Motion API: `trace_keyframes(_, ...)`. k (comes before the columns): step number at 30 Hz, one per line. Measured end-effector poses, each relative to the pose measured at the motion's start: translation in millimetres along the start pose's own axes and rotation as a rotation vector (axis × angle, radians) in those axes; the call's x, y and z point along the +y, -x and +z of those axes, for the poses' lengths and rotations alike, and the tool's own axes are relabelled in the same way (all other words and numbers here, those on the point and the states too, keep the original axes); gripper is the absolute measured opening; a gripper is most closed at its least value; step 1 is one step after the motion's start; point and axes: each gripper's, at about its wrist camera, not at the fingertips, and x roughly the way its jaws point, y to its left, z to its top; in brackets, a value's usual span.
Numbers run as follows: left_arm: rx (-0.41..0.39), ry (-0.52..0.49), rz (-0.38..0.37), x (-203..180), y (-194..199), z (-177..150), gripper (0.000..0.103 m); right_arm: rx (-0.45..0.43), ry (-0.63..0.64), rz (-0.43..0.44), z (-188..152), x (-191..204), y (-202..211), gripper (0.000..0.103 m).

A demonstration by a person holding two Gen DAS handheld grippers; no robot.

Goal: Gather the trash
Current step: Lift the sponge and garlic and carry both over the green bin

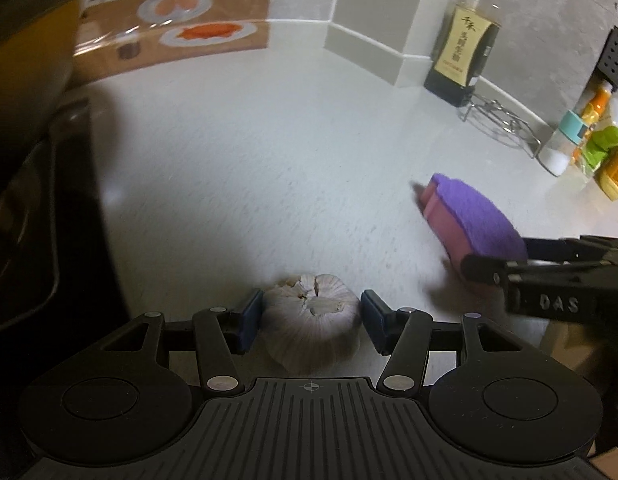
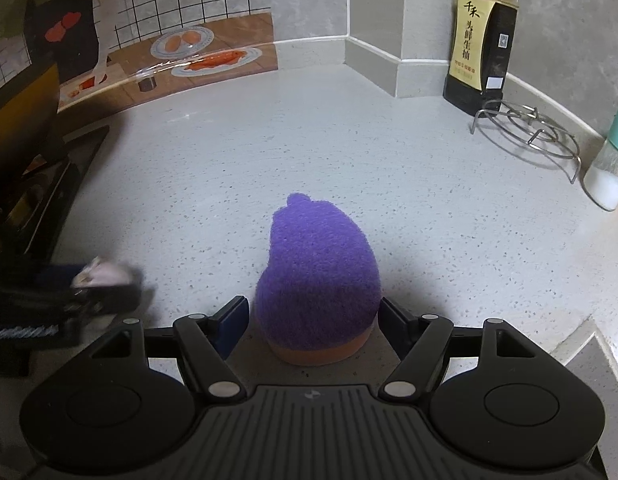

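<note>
A whole garlic bulb [image 1: 313, 332] with papery white skin sits between the blue pads of my left gripper [image 1: 311, 304]. It stays sharp while the counter behind it smears, so it is moving with the gripper, which is shut on it. The right wrist view shows the same bulb [image 2: 105, 272] blurred at the left, just above the counter. A purple-topped sponge with a pink base [image 2: 317, 264] lies on the speckled white counter [image 2: 349, 152]. My right gripper [image 2: 313, 308] straddles its near end, open, with a small gap at each pad. The sponge [image 1: 477, 216] also shows in the left wrist view.
A dark soy sauce bottle [image 2: 481, 40] stands in the back corner, with a wire trivet [image 2: 529, 132] and a teal-capped shaker [image 2: 609, 164] beside it. Condiment bottles [image 1: 605, 140] crowd the far right. A black stove [image 2: 49, 184] and a yellow pot [image 1: 25, 60] fill the left. The counter's edge [image 2: 589, 352] runs near right.
</note>
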Motion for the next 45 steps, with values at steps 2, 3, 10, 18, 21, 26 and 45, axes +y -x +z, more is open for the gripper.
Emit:
trace_keyframes(2,0.004,0.016,0.014,2,4,-3,0.059,-0.007,0.001,-0.020,-1,2,-1,0.074)
trace_keyframes(3,0.005,0.023,0.015,4,4,-3,0.059,-0.006,-0.002,-0.027,0,4,-2,0.075)
trace_keyframes(10,0.013,0.049,0.021,4,7,-5,0.059,-0.059,-0.005,-0.025,2,5,7,0.079)
trace_keyframes(18,0.023,0.039,0.031,0,8,-6,0.059,-0.055,-0.055,-0.003,4,-10,5,0.080)
trace_keyframes(21,0.025,0.040,0.033,-1,7,-5,0.059,-0.044,-0.049,0.017,2,-7,3,0.080)
trace_keyframes(26,0.029,0.040,0.040,-4,8,-5,0.059,-0.024,-0.074,0.081,6,0,0,0.080)
trace_keyframes(45,0.029,0.041,0.039,-2,10,-9,0.059,-0.076,-0.023,0.008,23,5,-19,0.082)
